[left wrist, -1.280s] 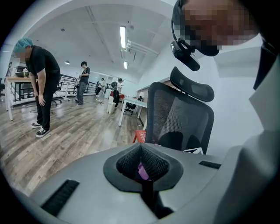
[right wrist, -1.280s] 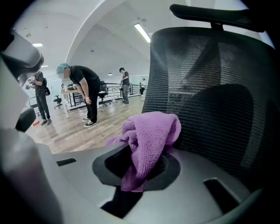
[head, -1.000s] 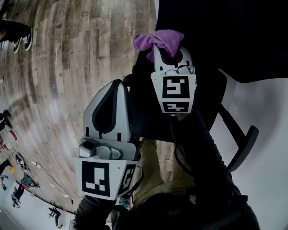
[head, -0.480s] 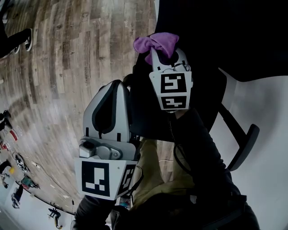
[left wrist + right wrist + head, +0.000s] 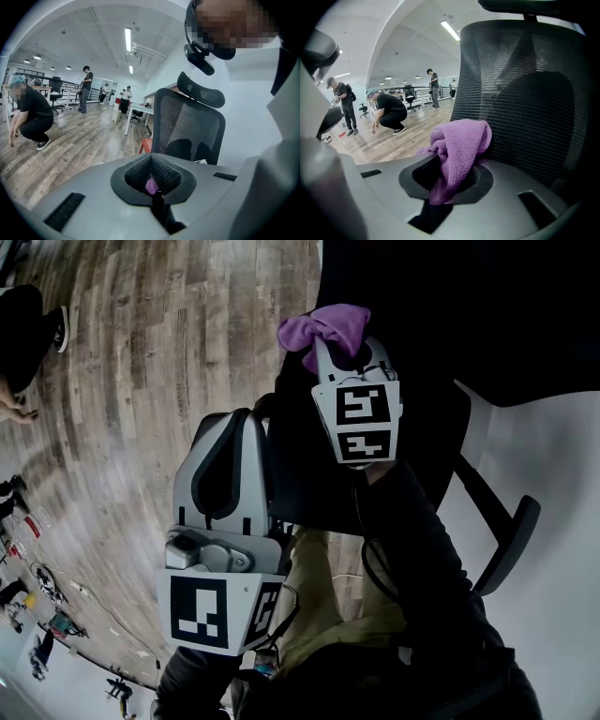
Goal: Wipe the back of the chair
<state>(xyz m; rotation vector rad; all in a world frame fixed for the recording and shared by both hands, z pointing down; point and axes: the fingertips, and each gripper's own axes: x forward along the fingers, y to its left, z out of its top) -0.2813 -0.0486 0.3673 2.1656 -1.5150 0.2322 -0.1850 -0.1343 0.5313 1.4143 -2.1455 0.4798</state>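
right gripper (image 5: 343, 349): jaws pinch purple cloth (image 5: 459, 145) beside chair back (image 5: 529, 89) | left gripper (image 5: 153, 183): jaws pressed together

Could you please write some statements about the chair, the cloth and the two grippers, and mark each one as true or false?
1. The right gripper is shut on a purple cloth. True.
2. The left gripper holds the cloth. False: the right gripper holds it.
3. The chair back is black mesh. True.
4. The floor is carpeted. False: it is wood planks.
5. The chair has no headrest. False: a headrest sits above the back.
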